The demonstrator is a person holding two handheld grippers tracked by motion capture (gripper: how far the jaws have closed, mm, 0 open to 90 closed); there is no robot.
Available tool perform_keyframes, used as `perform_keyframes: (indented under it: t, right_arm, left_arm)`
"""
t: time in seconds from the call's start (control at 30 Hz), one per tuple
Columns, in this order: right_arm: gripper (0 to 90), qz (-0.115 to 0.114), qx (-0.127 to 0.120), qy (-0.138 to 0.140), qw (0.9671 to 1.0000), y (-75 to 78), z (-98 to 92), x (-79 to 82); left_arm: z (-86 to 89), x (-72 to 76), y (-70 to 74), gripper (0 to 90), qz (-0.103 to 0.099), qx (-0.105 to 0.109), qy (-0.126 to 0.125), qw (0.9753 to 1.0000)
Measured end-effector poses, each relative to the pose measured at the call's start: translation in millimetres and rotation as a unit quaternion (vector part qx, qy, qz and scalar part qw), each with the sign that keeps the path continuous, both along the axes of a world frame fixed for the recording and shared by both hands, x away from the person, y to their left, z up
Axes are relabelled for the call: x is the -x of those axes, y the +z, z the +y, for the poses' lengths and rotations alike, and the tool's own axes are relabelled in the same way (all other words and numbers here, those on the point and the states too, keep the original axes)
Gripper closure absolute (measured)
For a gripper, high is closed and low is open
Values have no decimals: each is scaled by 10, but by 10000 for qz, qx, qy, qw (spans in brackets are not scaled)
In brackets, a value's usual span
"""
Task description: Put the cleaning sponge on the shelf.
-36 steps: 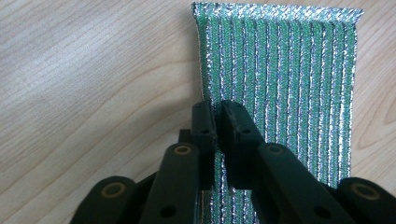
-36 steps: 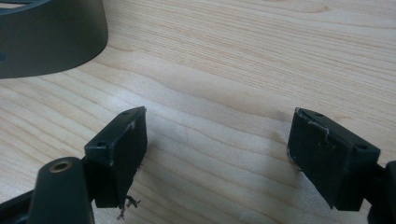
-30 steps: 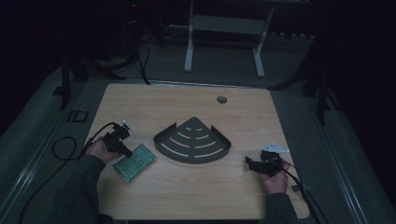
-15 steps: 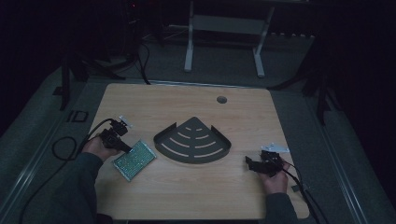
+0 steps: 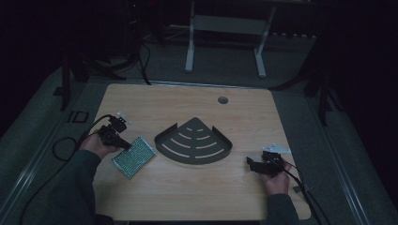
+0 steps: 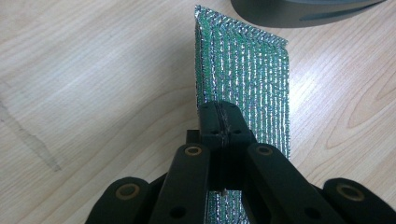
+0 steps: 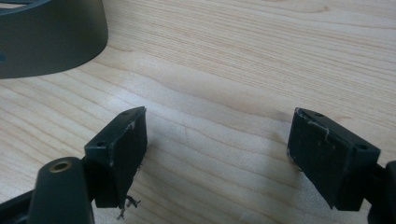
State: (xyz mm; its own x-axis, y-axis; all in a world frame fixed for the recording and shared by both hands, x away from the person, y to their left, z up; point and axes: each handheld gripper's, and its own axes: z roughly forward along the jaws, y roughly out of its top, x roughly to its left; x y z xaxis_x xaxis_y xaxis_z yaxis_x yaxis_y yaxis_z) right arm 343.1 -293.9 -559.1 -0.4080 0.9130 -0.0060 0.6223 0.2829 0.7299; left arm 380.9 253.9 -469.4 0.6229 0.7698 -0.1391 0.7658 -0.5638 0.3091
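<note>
We see the corner rack point(image 5: 194, 144) mid tabletop point(image 5: 187, 197); mesh pad point(image 5: 134, 156) just left of it, w/ left gripper point(image 5: 126, 146) on pad's near-left edge; right gripper point(image 5: 250, 163) well right.

1. The light wooden bench point(image 5: 187, 197) is pale tan, with fine brown grain lines and a dark round hole near its far edge.
2. The flat rectangular green-and-silver glittery mesh pouch point(image 6: 243, 79) shows vertical rows of silver flecks over green, near the bench's left edge.
3. The dark grey fan-shaped metal tray point(image 5: 193, 143) has pale curved slots, at the bench's middle.
4. The left black tool point(image 6: 219, 122) has brass-coloured rivets.
5. The right black tool point(image 7: 215, 154) has scuffed, matte pads.
</note>
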Motion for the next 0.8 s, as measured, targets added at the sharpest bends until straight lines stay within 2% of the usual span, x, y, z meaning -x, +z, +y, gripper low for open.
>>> perform_keyframes:
  t: [0.5,0.8]
  right_arm:
    - [194,0,-1,0,10000,0,0,-2]
    - [194,2,0,-4,10000,0,1,-3]
  left_arm:
    - [-5,-22,211,900,-228,33,18,9997]
    - [-44,-52,351,900,-325,21,-86,9994]
